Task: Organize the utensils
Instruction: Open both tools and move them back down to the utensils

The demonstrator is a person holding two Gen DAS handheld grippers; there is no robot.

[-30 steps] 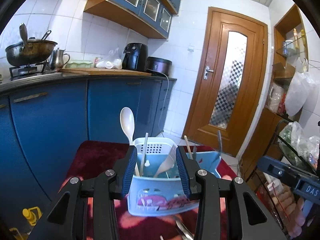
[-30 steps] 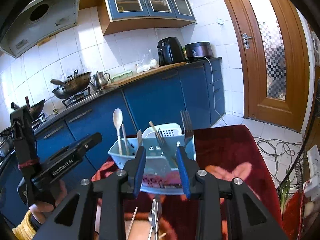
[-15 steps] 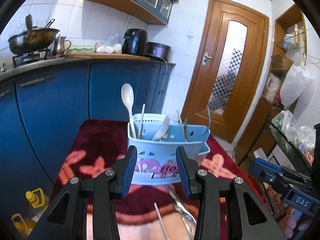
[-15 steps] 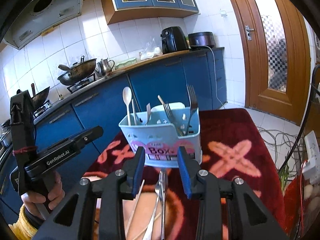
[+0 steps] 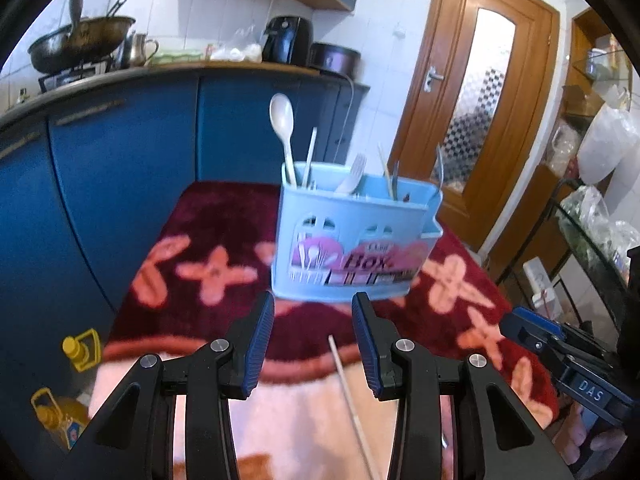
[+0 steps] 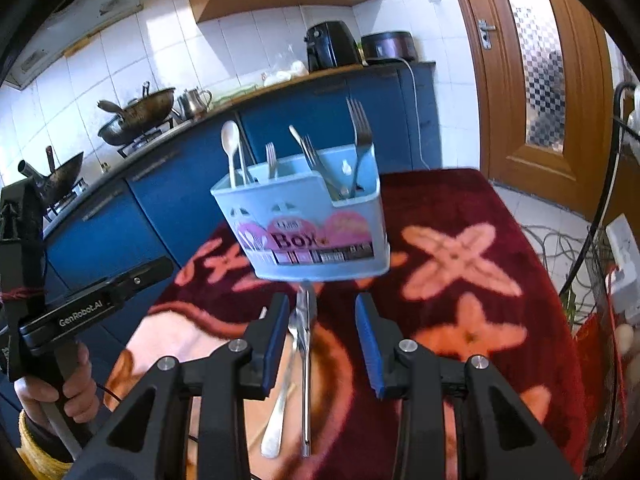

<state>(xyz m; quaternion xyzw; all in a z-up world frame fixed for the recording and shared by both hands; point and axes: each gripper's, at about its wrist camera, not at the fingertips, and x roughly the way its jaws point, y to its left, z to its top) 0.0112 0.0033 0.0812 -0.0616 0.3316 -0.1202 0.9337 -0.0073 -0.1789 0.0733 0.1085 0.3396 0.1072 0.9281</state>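
Utensil box (image 5: 352, 240) now farther ahead toward the bench's far edge than a second ago, left claw (image 5: 313, 344) open and empty, right claw (image 6: 322, 340) open and empty above loose cutlery (image 6: 304, 360), chopstick (image 5: 352, 404) newly visible near front edge.

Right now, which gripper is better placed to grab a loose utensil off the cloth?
Probably right: the right gripper is open, with the metal utensils lying just beyond its fingertips. The left gripper faces only a thin chopstick.
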